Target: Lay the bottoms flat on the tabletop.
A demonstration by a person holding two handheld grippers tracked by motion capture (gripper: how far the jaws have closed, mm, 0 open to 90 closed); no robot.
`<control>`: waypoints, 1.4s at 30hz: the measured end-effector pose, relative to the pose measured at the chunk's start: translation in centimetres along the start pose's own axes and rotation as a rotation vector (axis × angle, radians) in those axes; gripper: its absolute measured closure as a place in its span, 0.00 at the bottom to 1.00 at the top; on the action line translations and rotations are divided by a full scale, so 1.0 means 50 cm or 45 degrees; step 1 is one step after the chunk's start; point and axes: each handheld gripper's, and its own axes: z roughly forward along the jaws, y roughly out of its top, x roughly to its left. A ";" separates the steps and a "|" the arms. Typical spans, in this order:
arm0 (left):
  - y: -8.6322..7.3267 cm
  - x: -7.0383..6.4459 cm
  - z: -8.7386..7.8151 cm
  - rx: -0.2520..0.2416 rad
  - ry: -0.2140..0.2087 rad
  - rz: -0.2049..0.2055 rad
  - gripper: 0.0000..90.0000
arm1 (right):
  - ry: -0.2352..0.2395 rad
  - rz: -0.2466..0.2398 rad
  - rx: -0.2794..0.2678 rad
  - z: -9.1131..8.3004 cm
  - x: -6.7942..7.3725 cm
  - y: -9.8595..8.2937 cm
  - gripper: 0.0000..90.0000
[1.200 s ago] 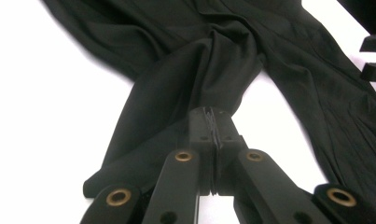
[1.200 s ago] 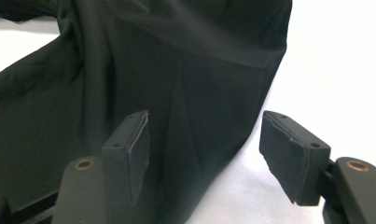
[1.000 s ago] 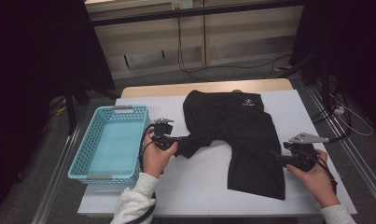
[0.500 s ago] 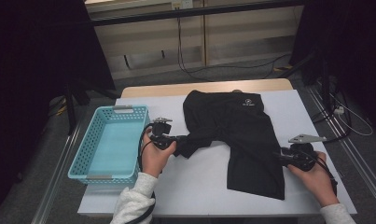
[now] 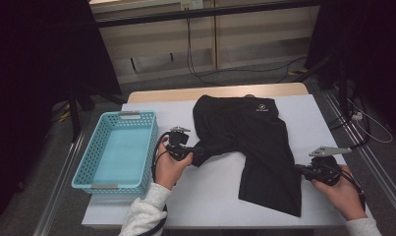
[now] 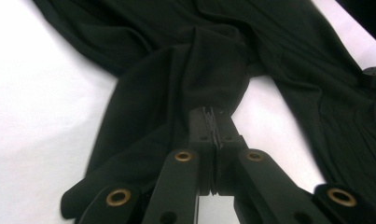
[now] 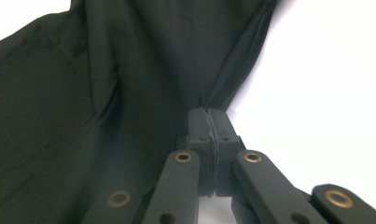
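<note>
A black garment (image 5: 254, 137) lies spread on the white table (image 5: 210, 191), its small white logo toward the far edge. My left gripper (image 5: 194, 151) is shut on a bunched fold at the garment's left side; in the left gripper view the cloth (image 6: 195, 70) fans out from the closed jaws of that gripper (image 6: 212, 112). My right gripper (image 5: 299, 169) is shut on the garment's right edge, low on the near leg. In the right gripper view the fabric (image 7: 129, 70) is pinched between the meeting jaws of the right gripper (image 7: 207, 112).
A light blue plastic basket (image 5: 118, 150) stands empty at the table's left side, close to my left hand. Bare white table lies in front of the garment. Cables run on the floor beyond the table and at the right.
My right gripper has drawn the garment's right edge a little farther right and nearer. The left gripper holds its fold in about the same place.
</note>
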 end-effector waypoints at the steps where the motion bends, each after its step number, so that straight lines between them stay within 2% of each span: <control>1: 0.000 -0.002 0.001 0.008 -0.005 0.003 0.99 | 0.001 0.008 0.000 -0.003 -0.002 -0.002 1.00; 3: -0.001 -0.010 0.006 0.017 -0.001 0.021 0.99 | 0.009 0.005 -0.001 -0.006 -0.003 -0.001 1.00; 5: -0.003 -0.016 0.013 0.034 -0.022 0.022 0.99 | 0.002 -0.005 0.009 -0.005 -0.002 -0.001 0.99; 6: -0.004 -0.019 0.017 0.040 -0.024 0.033 0.99 | 0.009 -0.006 0.014 -0.004 0.000 -0.001 0.95; 7: -0.004 -0.020 0.018 0.044 -0.022 0.037 0.99 | -0.002 -0.012 -0.001 -0.003 0.001 0.002 0.80; 9: -0.006 -0.022 0.021 0.050 -0.021 0.041 0.99 | -0.050 -0.020 -0.039 -0.005 -0.001 0.010 0.71; 11: -0.008 -0.022 0.023 0.061 -0.013 0.051 0.99 | -0.089 -0.012 -0.097 -0.001 -0.011 0.026 0.56; 14: -0.010 -0.023 0.023 0.060 -0.007 0.056 0.98 | -0.100 0.004 -0.135 0.010 -0.024 0.048 0.56; 15: -0.011 -0.022 0.022 0.065 -0.008 0.060 0.99 | -0.114 0.008 -0.150 0.016 -0.030 0.055 0.54; 17: -0.013 -0.022 0.021 0.064 -0.004 0.065 0.98 | -0.159 -0.006 -0.135 0.036 -0.042 0.075 0.53; 18: -0.015 -0.022 0.021 0.056 -0.009 0.057 0.98 | -0.169 0.005 -0.147 0.043 -0.046 0.081 0.53; 21: -0.020 -0.021 0.023 0.045 0.013 0.099 0.92 | -0.200 0.033 -0.133 0.077 -0.066 0.104 0.55; 22: -0.023 -0.019 0.025 0.020 0.028 0.115 0.86 | -0.204 0.047 -0.126 0.085 -0.071 0.107 0.58; 23: -0.024 -0.018 0.025 0.017 0.032 0.129 0.75 | -0.198 0.067 -0.126 0.096 -0.080 0.111 0.60; 24: -0.026 -0.017 0.024 0.016 0.025 0.135 0.71 | -0.196 0.084 -0.136 0.100 -0.085 0.113 0.61; 25: -0.028 -0.017 0.024 0.006 0.039 0.148 0.67 | -0.220 0.117 -0.140 0.105 -0.092 0.117 0.62; 27: -0.031 -0.016 0.024 -0.018 0.045 0.153 0.53 | -0.202 0.146 -0.147 0.112 -0.102 0.122 0.65; 28: -0.032 -0.015 0.023 -0.025 0.052 0.161 0.49 | -0.200 0.162 -0.148 0.119 -0.106 0.124 0.67; 29: -0.033 -0.015 0.022 -0.029 0.050 0.165 0.47 | -0.222 0.146 -0.130 0.125 -0.107 0.125 0.71; 32: -0.034 -0.014 0.022 -0.063 0.067 0.192 0.37 | -0.200 0.117 -0.119 0.138 -0.106 0.130 0.75; 33: -0.034 -0.012 0.021 -0.051 0.067 0.205 0.36 | -0.183 0.126 -0.112 0.139 -0.107 0.133 0.82; 34: -0.034 -0.012 0.022 -0.053 0.068 0.208 0.36 | -0.147 0.127 -0.106 0.140 -0.107 0.134 0.97; 35: -0.034 -0.012 0.022 -0.051 0.063 0.211 0.36 | -0.119 0.117 -0.114 0.142 -0.106 0.133 1.00; 36: -0.034 -0.012 0.025 -0.057 0.058 0.206 0.36 | -0.116 0.100 -0.112 0.142 -0.103 0.133 1.00; 37: -0.034 -0.011 0.025 -0.051 0.060 0.220 0.36 | -0.141 0.067 -0.093 0.138 -0.102 0.136 1.00; 38: -0.033 -0.012 0.027 -0.054 0.060 0.222 0.36 | -0.156 0.063 -0.083 0.134 -0.104 0.136 1.00; 40: -0.032 -0.014 0.028 -0.049 0.051 0.228 0.36 | -0.151 0.110 -0.090 0.125 -0.117 0.129 1.00; 42: -0.032 -0.016 0.030 -0.049 0.041 0.232 0.36 | -0.119 0.152 -0.086 0.118 -0.130 0.121 1.00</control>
